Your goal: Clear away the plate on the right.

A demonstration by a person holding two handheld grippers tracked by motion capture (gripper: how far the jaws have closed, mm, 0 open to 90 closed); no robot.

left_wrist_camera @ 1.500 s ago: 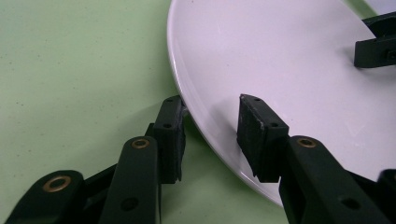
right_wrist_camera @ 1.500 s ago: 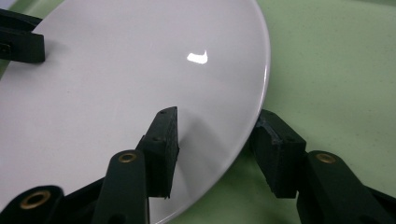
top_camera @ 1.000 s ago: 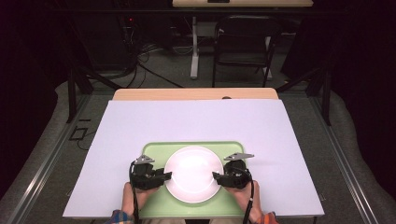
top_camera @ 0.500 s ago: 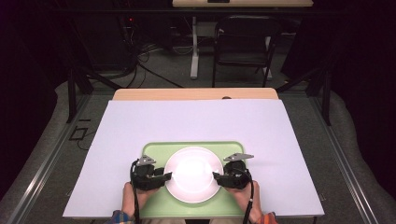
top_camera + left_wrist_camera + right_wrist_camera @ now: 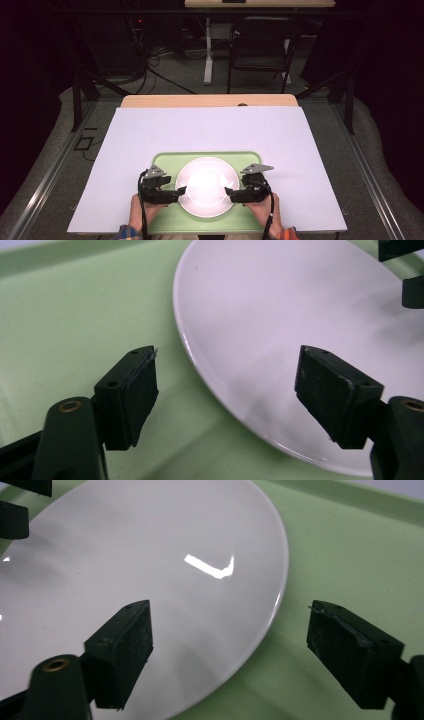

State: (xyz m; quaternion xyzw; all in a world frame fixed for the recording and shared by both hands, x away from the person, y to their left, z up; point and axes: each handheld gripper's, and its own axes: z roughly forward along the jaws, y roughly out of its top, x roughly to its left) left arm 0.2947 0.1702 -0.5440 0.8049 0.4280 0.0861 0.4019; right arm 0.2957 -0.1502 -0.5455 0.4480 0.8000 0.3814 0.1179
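White plate (image 5: 206,186) lies between both just-opened hand-held grippers, unheld.

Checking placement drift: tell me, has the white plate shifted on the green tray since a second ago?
No. The plate sits centred on the tray as before.

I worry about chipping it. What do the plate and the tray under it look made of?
The plate looks like glazed white ceramic, perhaps melamine: glossy, with a sharp light reflection. The tray looks like matte pale green plastic with fine speckles and a moulded raised rim.
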